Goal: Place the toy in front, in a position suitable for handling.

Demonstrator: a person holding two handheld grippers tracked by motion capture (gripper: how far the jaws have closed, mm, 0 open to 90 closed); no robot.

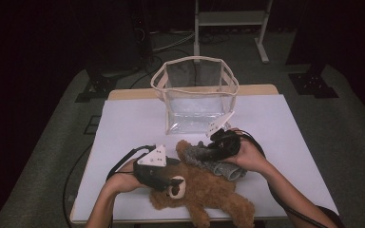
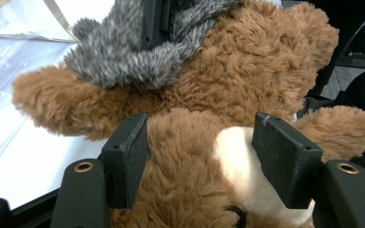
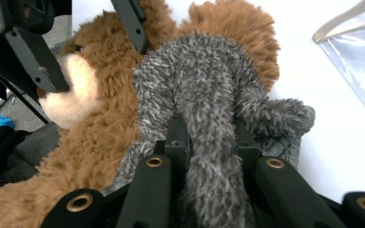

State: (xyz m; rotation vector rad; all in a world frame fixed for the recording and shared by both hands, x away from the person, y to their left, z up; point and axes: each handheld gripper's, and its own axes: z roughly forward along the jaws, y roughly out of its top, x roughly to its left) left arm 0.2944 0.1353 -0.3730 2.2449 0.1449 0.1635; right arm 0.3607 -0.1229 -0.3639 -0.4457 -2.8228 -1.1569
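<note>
A brown teddy bear (image 1: 209,192) lies on the white table (image 1: 133,123) near its front edge. My left gripper (image 1: 171,183) is shut on the bear's head, its jaws pressing into the fur on either side of the cream muzzle (image 2: 240,161). A grey fuzzy plush piece (image 1: 218,166) lies across the bear's upper body. My right gripper (image 1: 209,152) is shut on it, and a band of the grey fur (image 3: 199,80) runs between its jaws. The bear (image 3: 100,133) lies under and behind the grey piece (image 2: 123,57).
A clear plastic bag with cream trim (image 1: 195,95) stands open at the back middle of the table, just beyond the right gripper. Its corner (image 3: 356,42) is close on the right. White tabletop stretches to the left and right of the bear. Dark floor surrounds the table.
</note>
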